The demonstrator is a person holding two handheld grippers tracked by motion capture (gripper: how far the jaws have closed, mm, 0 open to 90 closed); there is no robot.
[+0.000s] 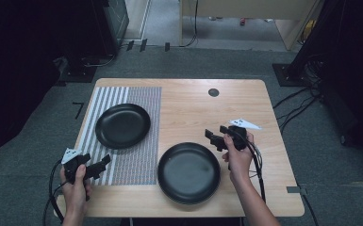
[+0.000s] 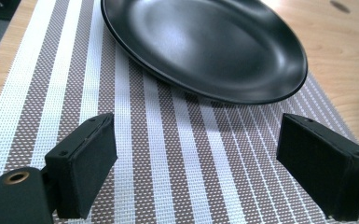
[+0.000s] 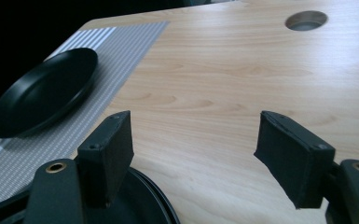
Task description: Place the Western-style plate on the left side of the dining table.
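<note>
right gripper (image 1: 215, 137) hovered just past the far-right rim of the near plate (image 1: 189, 172), jaws spread, nothing between them; left gripper (image 1: 104, 162) sat over the placemat (image 1: 136, 136) short of the far plate (image 1: 122, 125), jaws also spread and empty. risks, as i read it: near plate sat on bare smooth wood table (image 1: 245, 103), so a one-sided nudge at the rim would likely skate it toward the front edge; glossy, shallow, thin rims could slip from flat pads. far plate was on the woven striped mat, rougher, more grip. plates round, black, hard-glazed by the look.
</note>
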